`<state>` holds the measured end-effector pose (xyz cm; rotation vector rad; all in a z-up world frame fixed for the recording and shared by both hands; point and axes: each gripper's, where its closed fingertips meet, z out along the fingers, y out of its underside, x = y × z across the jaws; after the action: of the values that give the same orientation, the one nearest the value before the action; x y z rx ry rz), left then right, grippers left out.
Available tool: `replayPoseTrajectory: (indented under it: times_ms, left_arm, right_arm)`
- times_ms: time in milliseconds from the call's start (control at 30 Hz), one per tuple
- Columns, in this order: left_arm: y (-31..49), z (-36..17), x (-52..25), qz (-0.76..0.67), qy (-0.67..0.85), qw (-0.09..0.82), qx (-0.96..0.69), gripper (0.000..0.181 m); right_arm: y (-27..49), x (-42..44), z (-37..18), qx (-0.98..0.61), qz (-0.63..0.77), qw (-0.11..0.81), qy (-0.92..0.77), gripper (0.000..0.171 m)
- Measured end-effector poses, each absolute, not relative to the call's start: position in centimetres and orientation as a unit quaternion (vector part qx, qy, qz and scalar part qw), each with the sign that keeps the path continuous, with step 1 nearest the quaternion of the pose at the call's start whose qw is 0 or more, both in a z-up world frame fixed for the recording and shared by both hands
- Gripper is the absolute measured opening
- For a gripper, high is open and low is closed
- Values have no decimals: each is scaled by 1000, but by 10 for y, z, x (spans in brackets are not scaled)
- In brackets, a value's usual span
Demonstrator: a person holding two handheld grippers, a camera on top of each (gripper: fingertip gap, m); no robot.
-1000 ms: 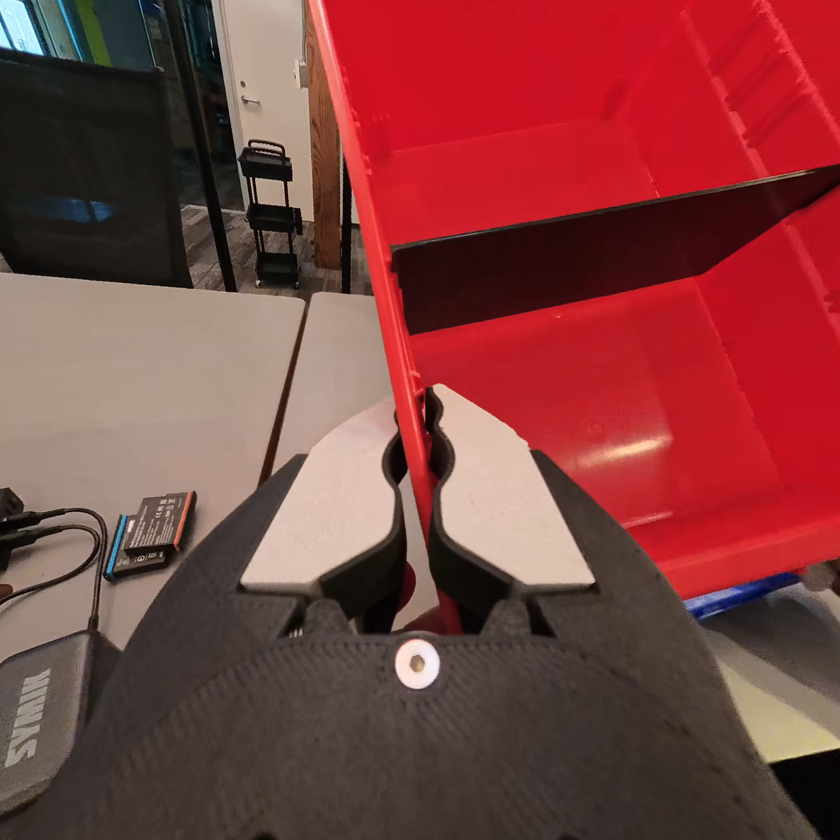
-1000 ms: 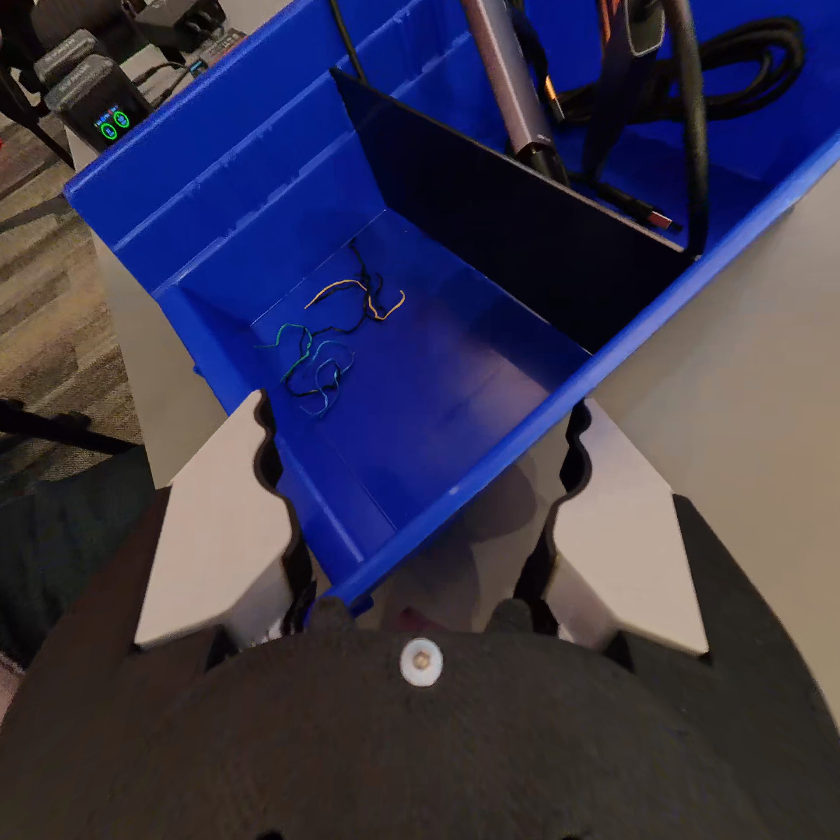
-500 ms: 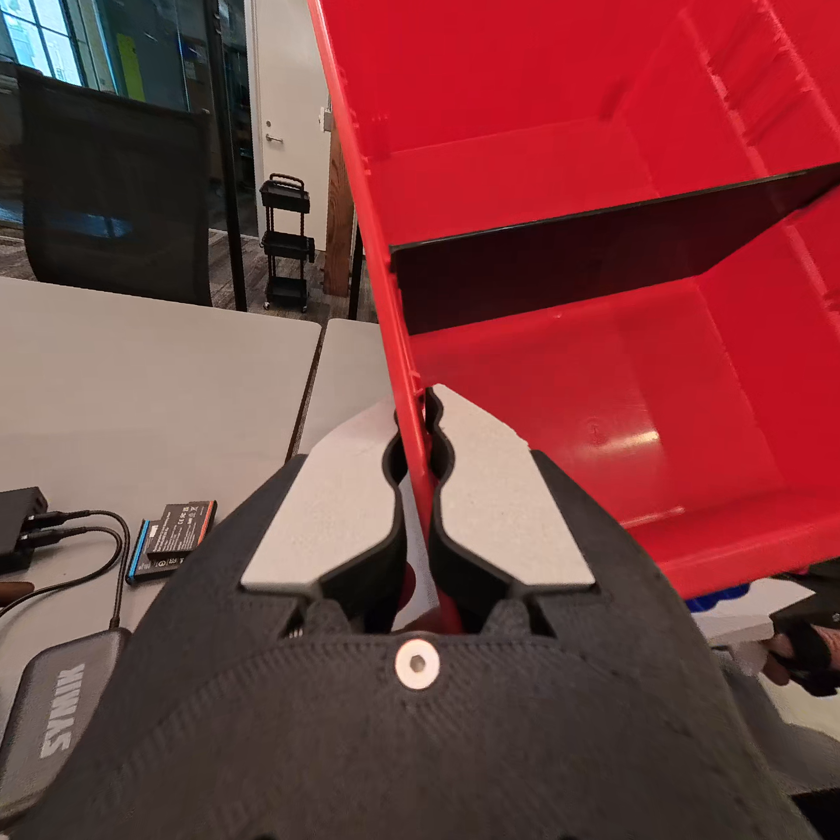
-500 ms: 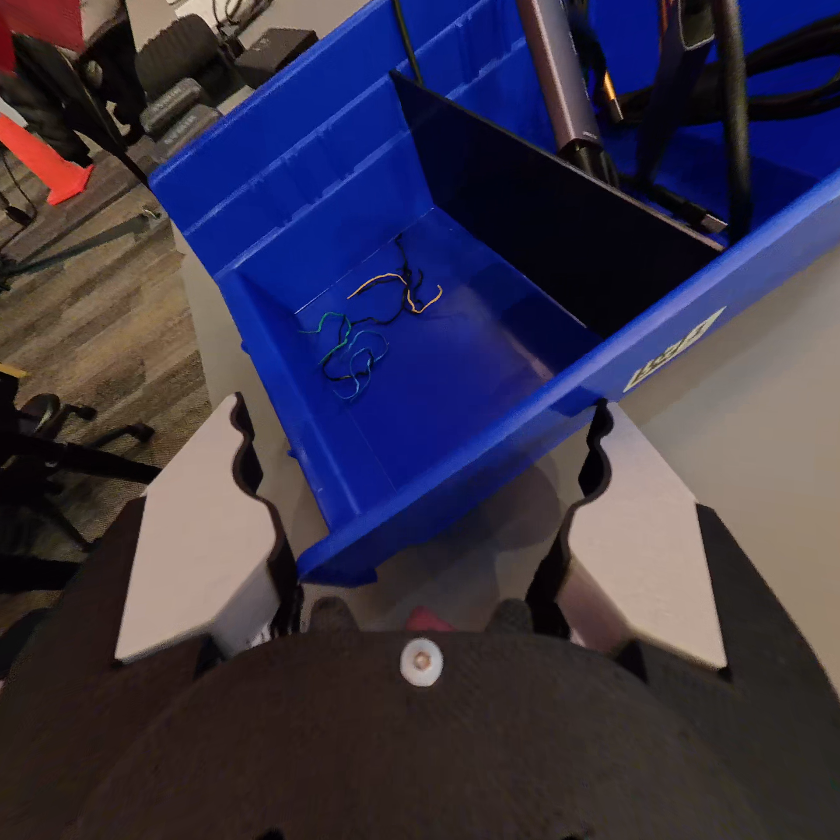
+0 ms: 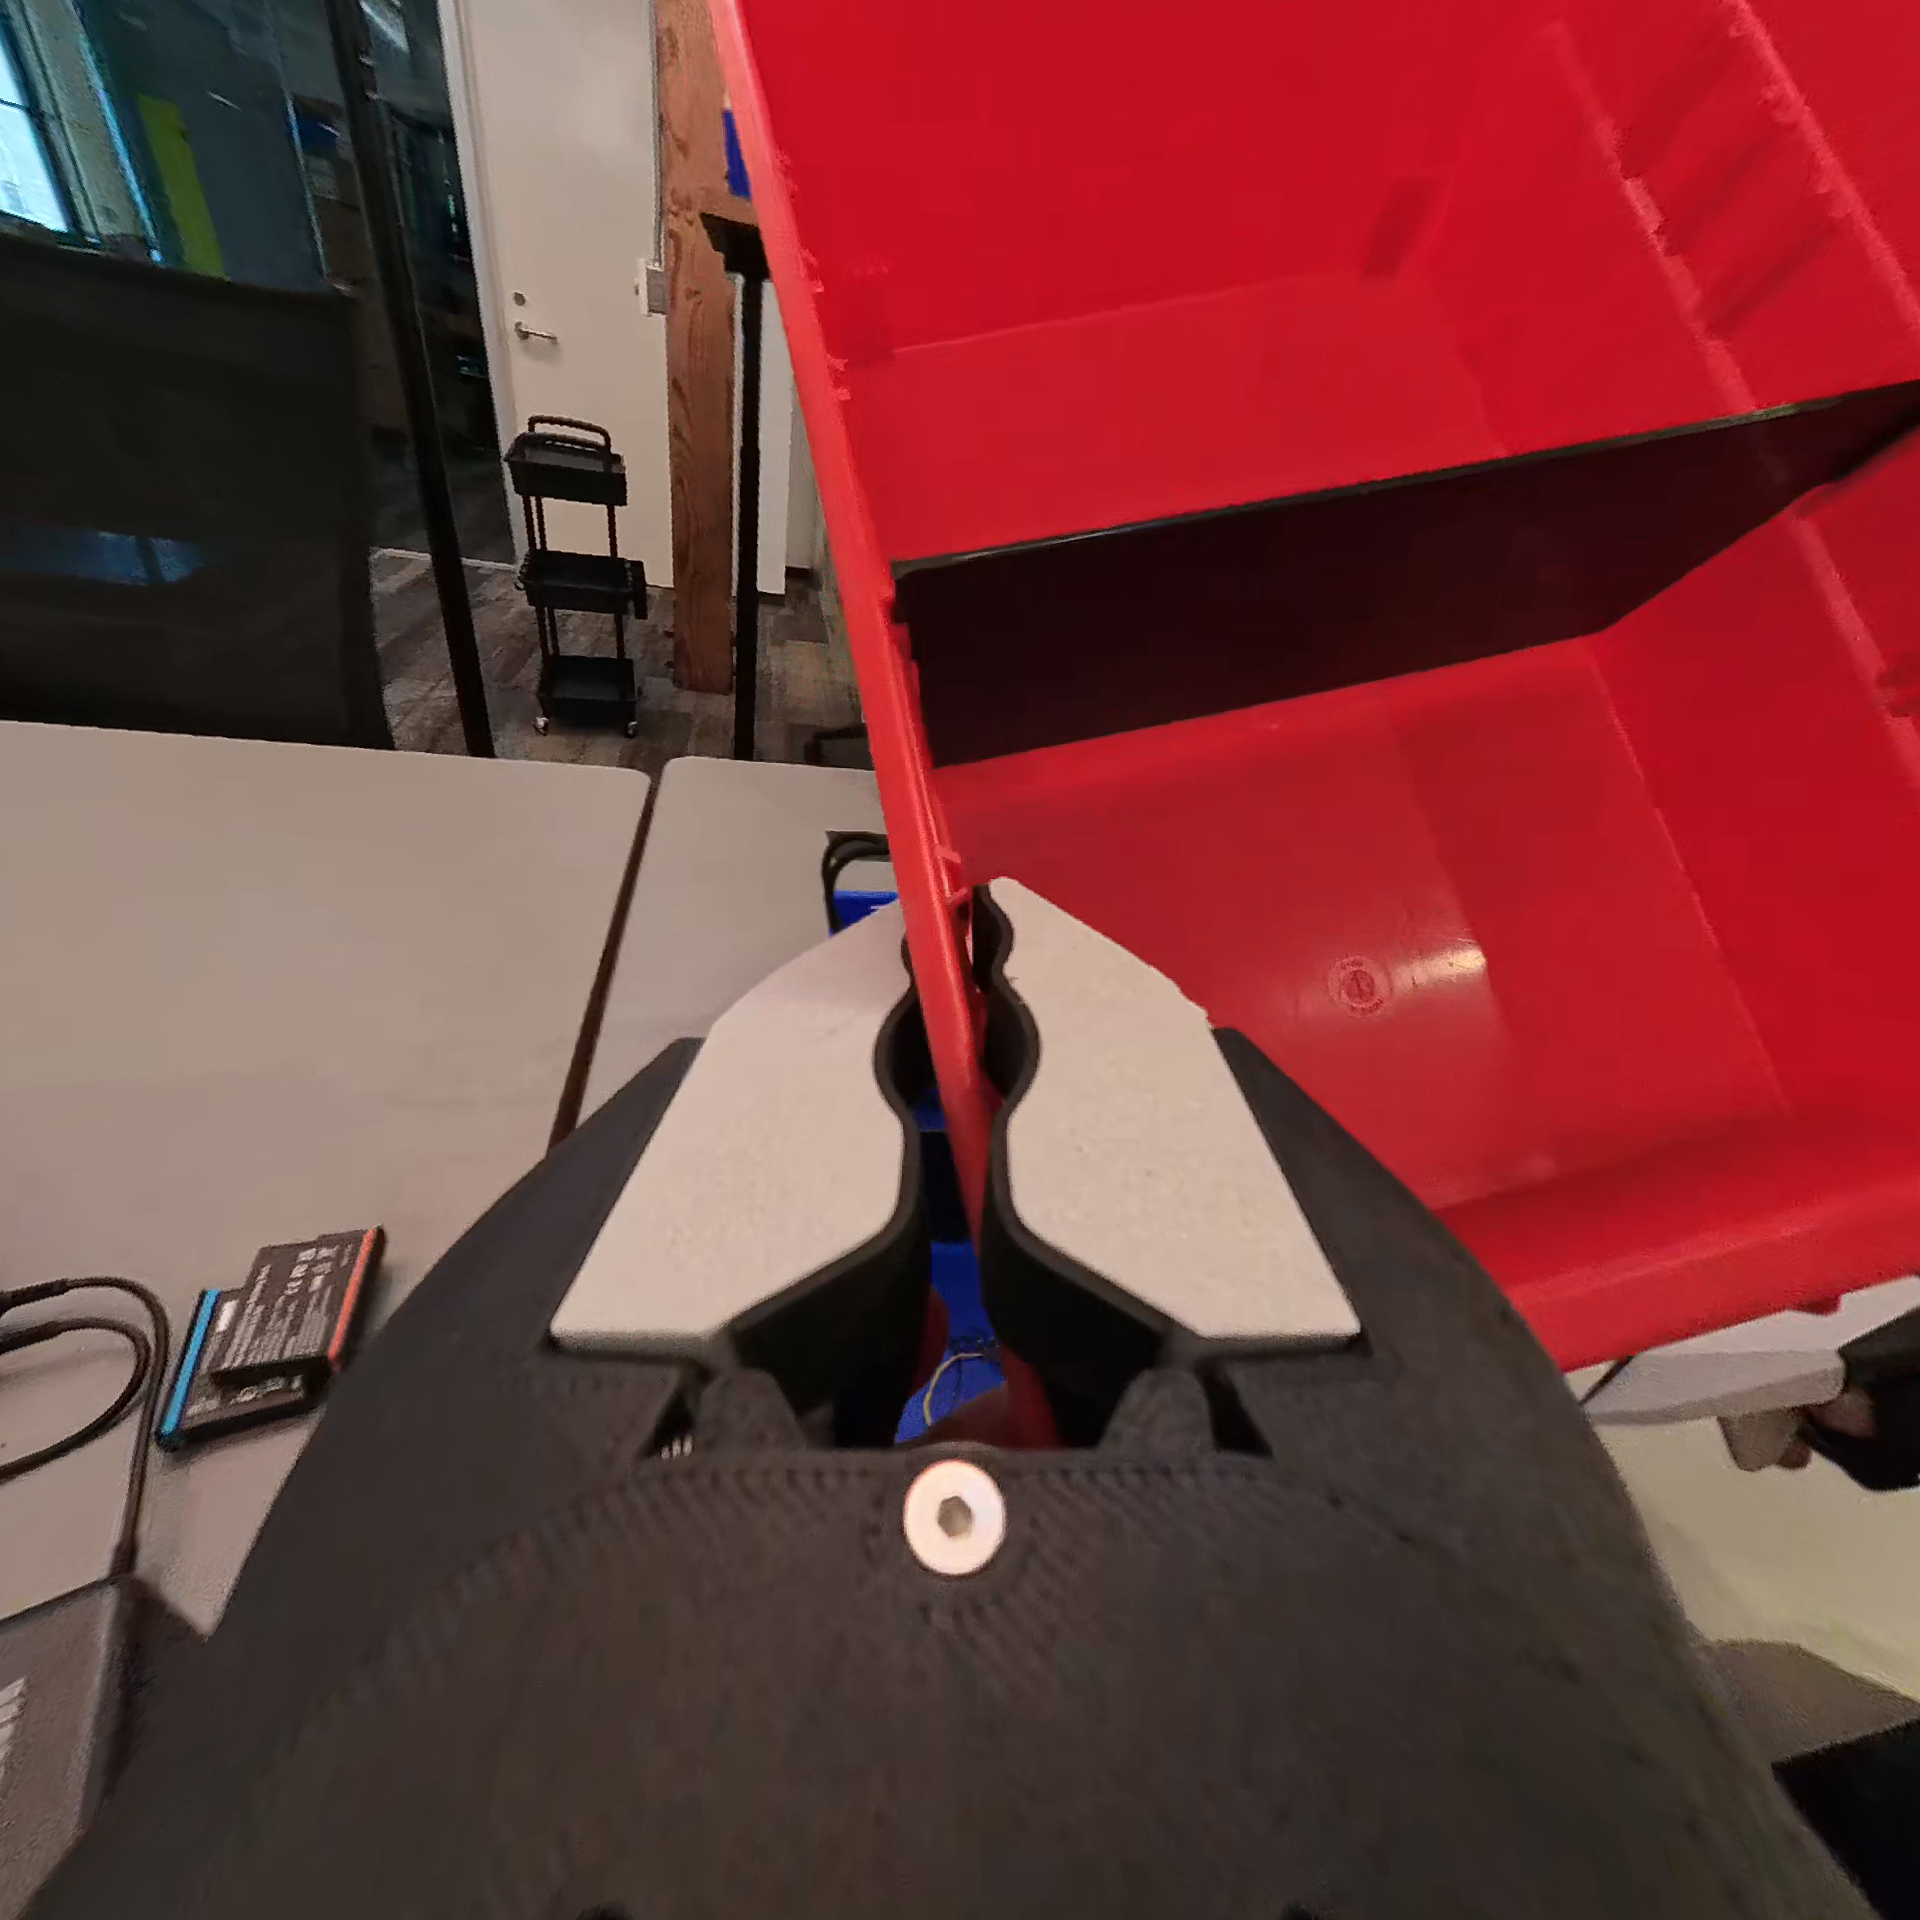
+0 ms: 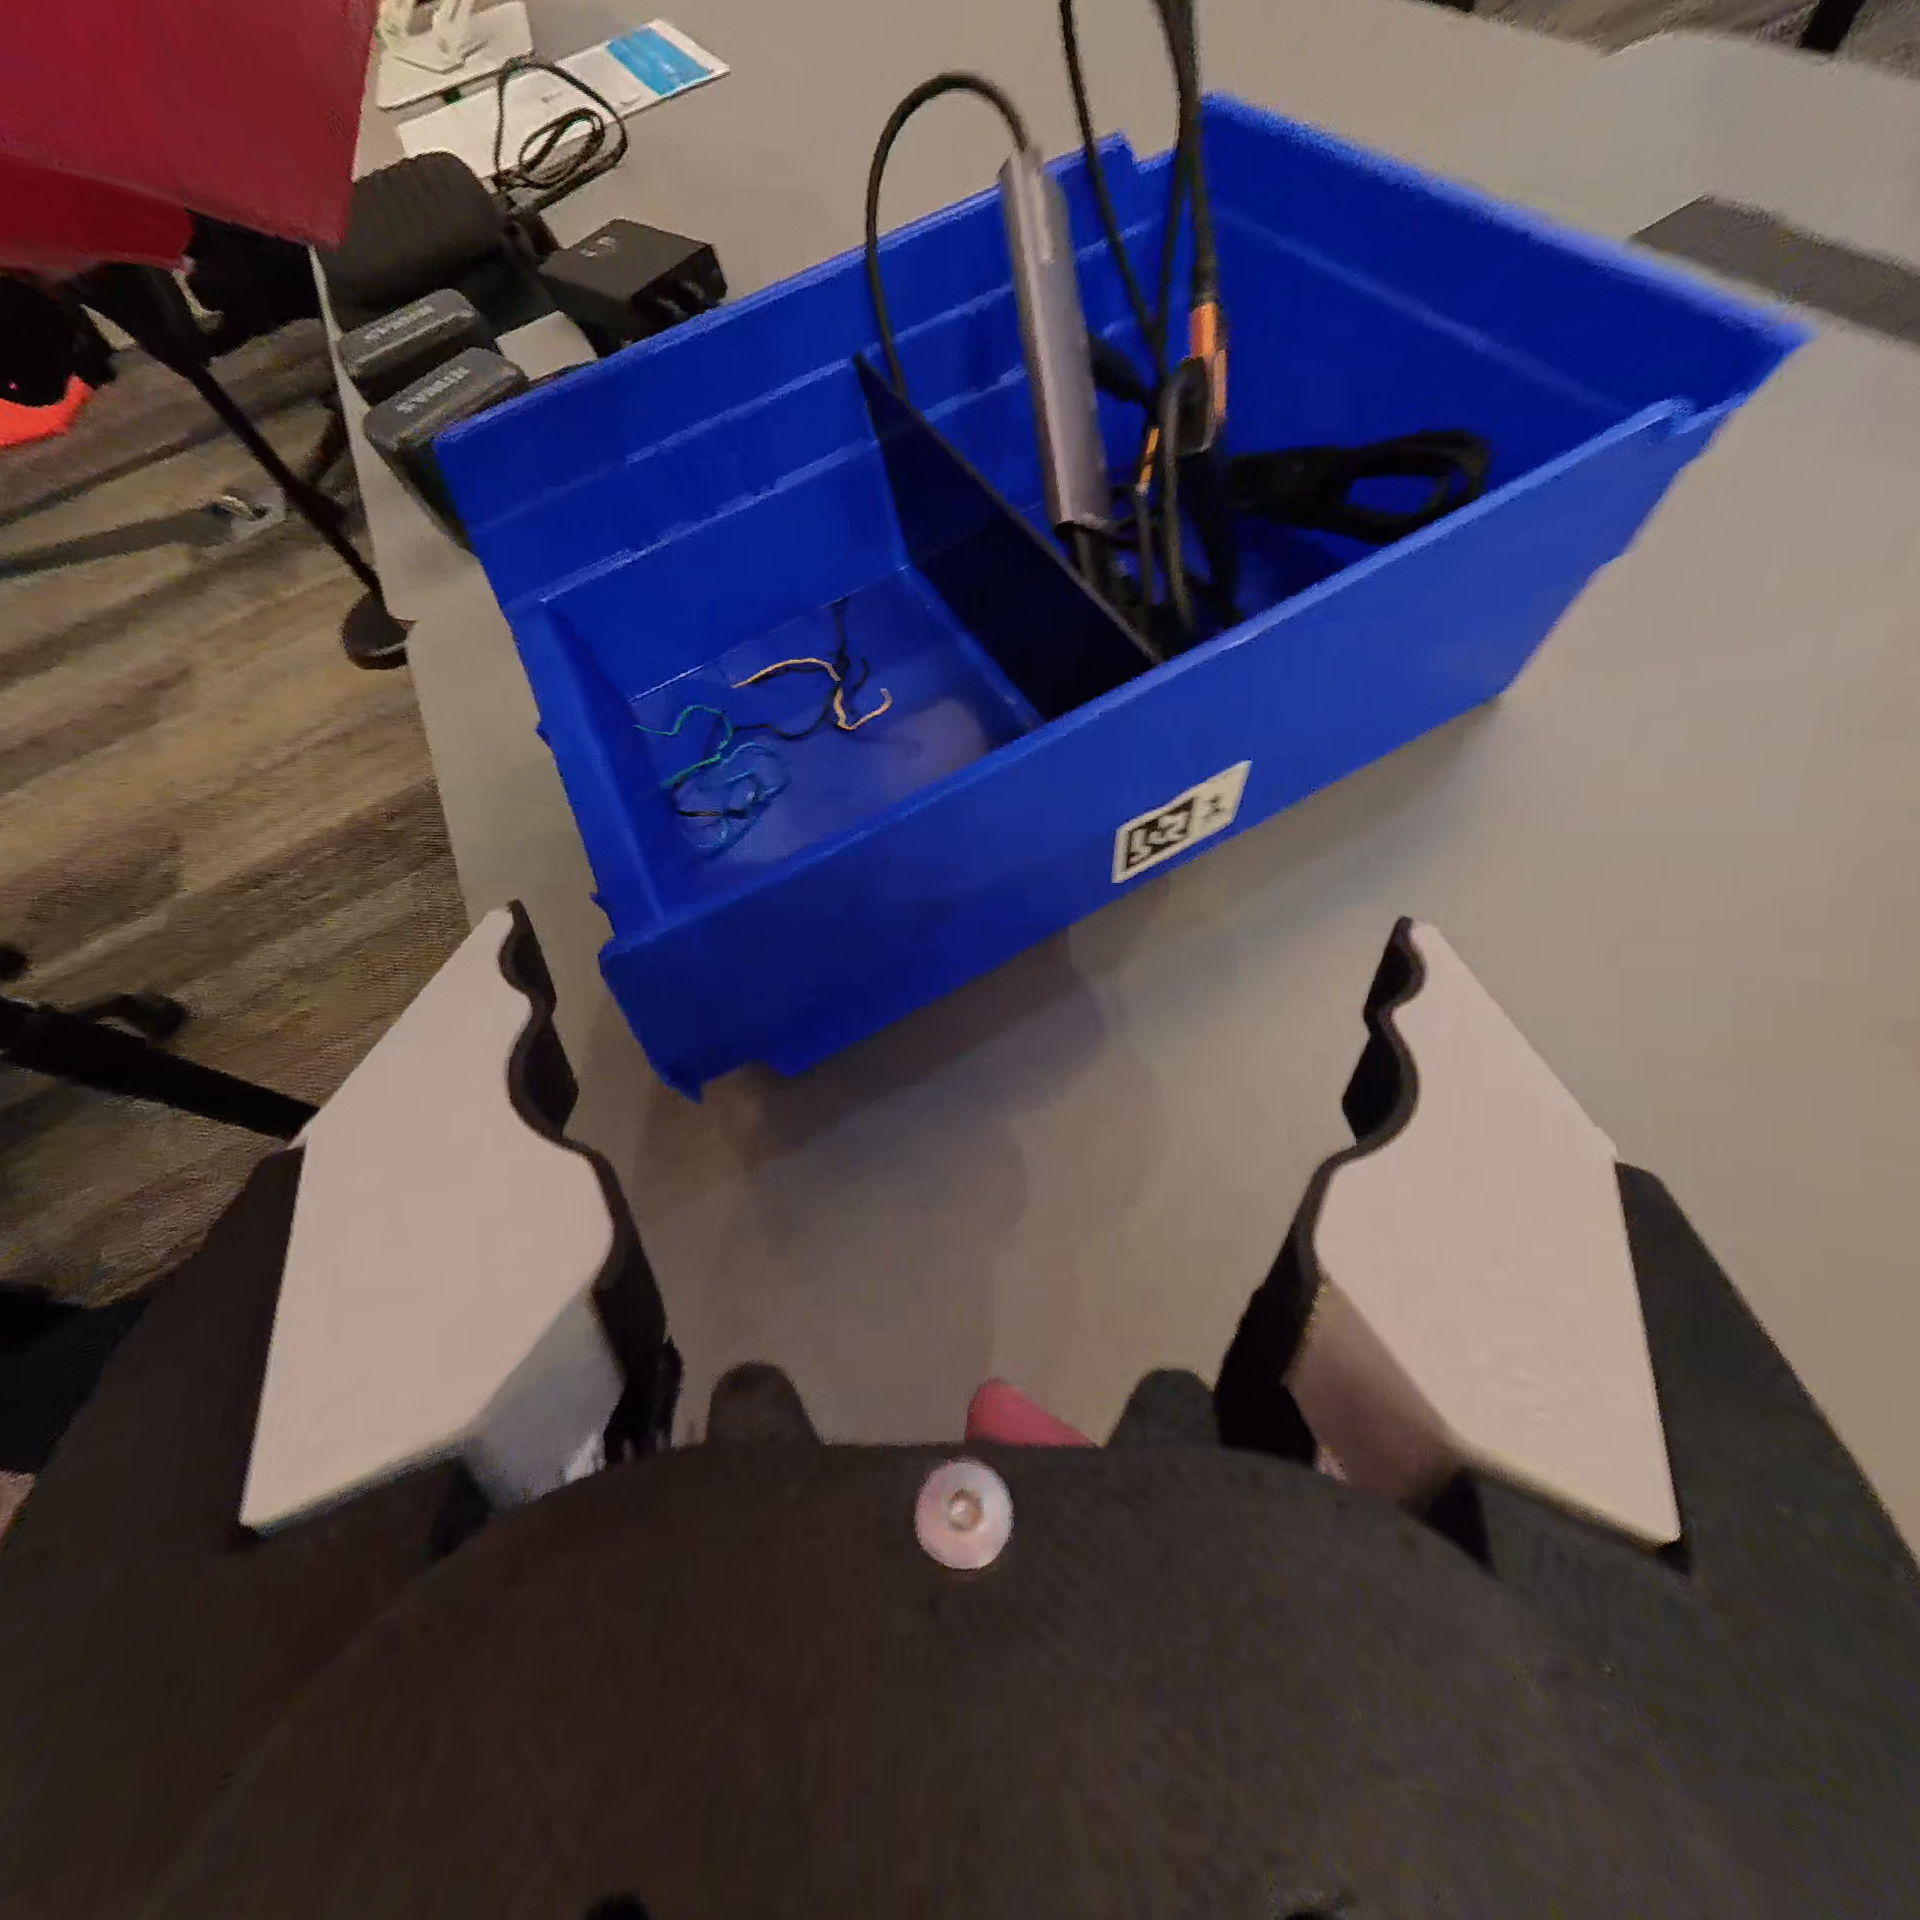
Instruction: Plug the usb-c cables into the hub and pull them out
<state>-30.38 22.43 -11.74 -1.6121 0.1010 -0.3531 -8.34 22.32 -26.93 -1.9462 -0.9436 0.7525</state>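
Left gripper (image 5: 951,935) clamps red bin (image 5: 1351,727) wall; right gripper (image 6: 961,935) wide open, empty; white coded sticker (image 6: 1179,821) on blue bin (image 6: 935,914).

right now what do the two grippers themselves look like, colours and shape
Both match. The left gripper and the right gripper each have a rounded black body with a woven-looking texture and a silver hex screw near the front centre. Each carries two fingers faced with flat light grey plates, with wavy black inner edges. No cables or markings show on them.
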Motion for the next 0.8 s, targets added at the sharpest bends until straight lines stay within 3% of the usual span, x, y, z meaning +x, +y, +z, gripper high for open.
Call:
replayPoseTrajectory:
  times_ms: [233, 400, 567, 800]
  left_arm:
    - [235, -110, -251, -164, 77, 665, -724, 4]
    - [246, -100, -191, -181, 126, 654, -724, 4]
    - [266, -93, -101, -217, 189, 632, -720, 4]
    - [278, -123, 47, -252, 277, 571, -730, 4]
  right_arm:
    - [208, -14, -248, -754, 263, 451, -399, 147]
    - [196, 84, -213, -730, 268, 492, -391, 138]
    - [187, 193, -165, -744, 267, 502, -352, 132]
    - [150, 274, -104, -718, 299, 553, -299, 131]
